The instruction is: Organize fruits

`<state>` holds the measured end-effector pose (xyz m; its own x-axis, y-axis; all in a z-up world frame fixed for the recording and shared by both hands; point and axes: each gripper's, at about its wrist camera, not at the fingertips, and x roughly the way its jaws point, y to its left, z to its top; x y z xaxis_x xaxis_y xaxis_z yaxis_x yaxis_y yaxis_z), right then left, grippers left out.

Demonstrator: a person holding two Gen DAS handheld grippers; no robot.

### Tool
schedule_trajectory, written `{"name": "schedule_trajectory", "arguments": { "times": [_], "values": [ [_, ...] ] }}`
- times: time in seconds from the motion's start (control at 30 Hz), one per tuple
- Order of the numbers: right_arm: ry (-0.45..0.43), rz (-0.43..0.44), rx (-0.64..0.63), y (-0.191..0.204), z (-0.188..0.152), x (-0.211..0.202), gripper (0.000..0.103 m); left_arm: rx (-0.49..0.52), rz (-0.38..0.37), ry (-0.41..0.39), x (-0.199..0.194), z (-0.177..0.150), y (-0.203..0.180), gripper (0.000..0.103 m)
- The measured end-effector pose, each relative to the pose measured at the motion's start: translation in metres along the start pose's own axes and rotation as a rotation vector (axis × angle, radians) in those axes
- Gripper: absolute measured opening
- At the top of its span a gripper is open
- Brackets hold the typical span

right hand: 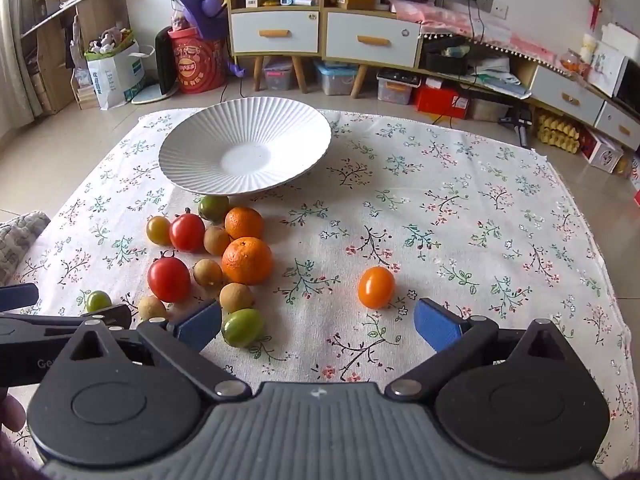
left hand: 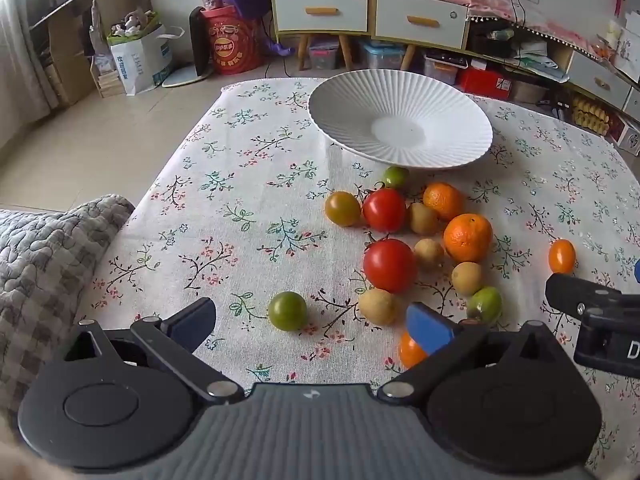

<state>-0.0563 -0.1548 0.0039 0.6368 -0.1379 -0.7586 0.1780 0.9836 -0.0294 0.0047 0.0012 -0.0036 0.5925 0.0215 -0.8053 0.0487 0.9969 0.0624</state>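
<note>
The left gripper (left hand: pixel 312 322) stood wide open and held nothing; a small round green tomato (left hand: pixel 287 310) lay between its fingers. The right gripper (right hand: pixel 318 322) was also wide open and empty, with an oval orange tomato (right hand: pixel 375 287) just beyond its fingertips. Further ahead stood the empty white ribbed ceramic plate (right hand: pixel 192 152).

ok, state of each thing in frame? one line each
left claw: open, holding nothing
right claw: open, holding nothing
plate: empty, upright on the cloth
fruit pile: loose on the cloth, none plated
lone orange tomato: apart from the pile, ahead of the right claw
drawers: shut
</note>
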Motion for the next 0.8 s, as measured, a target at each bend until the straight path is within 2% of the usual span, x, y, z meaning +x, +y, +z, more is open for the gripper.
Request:
{"name": "schedule_trajectory", "arguments": {
  "times": [0.8],
  "values": [
    [-0.009, -0.003, -0.008, 0.0031, 0.0017, -0.0019, 0.102, -0.006, 0.001, -0.008, -0.0005, 0.0023, 0.0023, 0.096]
  ]
}}
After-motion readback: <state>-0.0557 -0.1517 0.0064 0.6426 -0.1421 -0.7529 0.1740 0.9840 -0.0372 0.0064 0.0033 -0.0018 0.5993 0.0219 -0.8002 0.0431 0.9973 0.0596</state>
